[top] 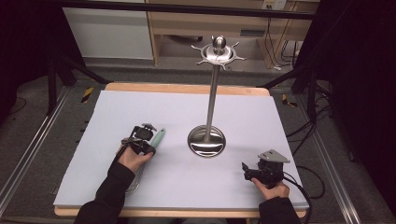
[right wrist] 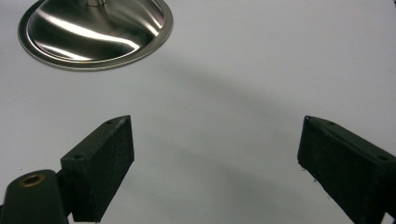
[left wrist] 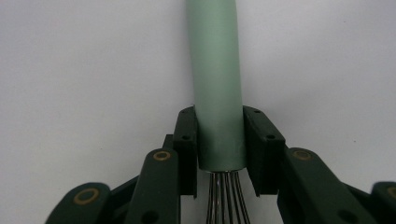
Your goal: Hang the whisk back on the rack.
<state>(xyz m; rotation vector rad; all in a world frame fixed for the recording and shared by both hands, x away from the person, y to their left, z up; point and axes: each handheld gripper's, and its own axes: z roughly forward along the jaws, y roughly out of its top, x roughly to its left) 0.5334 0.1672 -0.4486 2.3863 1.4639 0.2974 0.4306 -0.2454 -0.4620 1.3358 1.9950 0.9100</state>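
Whisk (top: 157, 138) lay near the worktop's (top: 261, 116) left front, its mint-green handle (left wrist: 217, 88) clamped between the left gripper's (left wrist: 219, 140) jaws, wire loops trailing toward the person. Right of the steel utensil stand (top: 207, 141), the right gripper (right wrist: 215, 163) sat near the front right corner, jaws wide apart, holding nothing.

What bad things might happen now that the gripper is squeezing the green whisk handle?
The left gripper pinches the whisk low on its smooth green handle, right by the wires, so it might slip or swing when lifted. The tall metal stand is close by; a swinging whisk might bump its pole. The hooks sit high up and look small, so hanging the whisk there may miss.
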